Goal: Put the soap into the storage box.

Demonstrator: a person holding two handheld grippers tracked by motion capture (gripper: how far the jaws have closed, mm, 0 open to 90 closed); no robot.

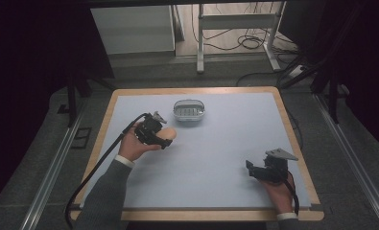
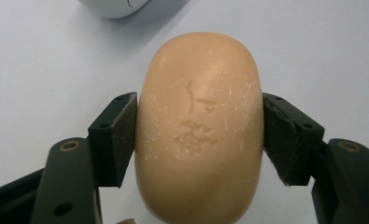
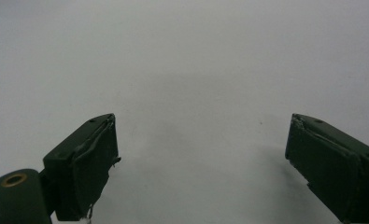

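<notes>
A peach-coloured oval bar of soap (image 2: 198, 126) with a stamped mark sits between the two black jaws of my left gripper (image 2: 198, 140), and both pads press on its sides. In the high view the left gripper (image 1: 159, 134) holds the soap (image 1: 170, 132) over the left middle of the white table top, just in front of a pale oval soap dish (image 1: 189, 110) with a slotted floor. My right gripper (image 1: 255, 171) rests near the front right of the table, and in the right gripper view its jaws (image 3: 201, 158) stand wide apart with nothing between them.
The white work surface (image 1: 225, 143) has a wooden border. Beyond the far edge stand a white frame's legs (image 1: 200, 43) and loose cables (image 1: 249, 43) on the floor. A metal rail (image 1: 53, 167) runs along the table's left side, and another rail (image 1: 350, 158) along its right.
</notes>
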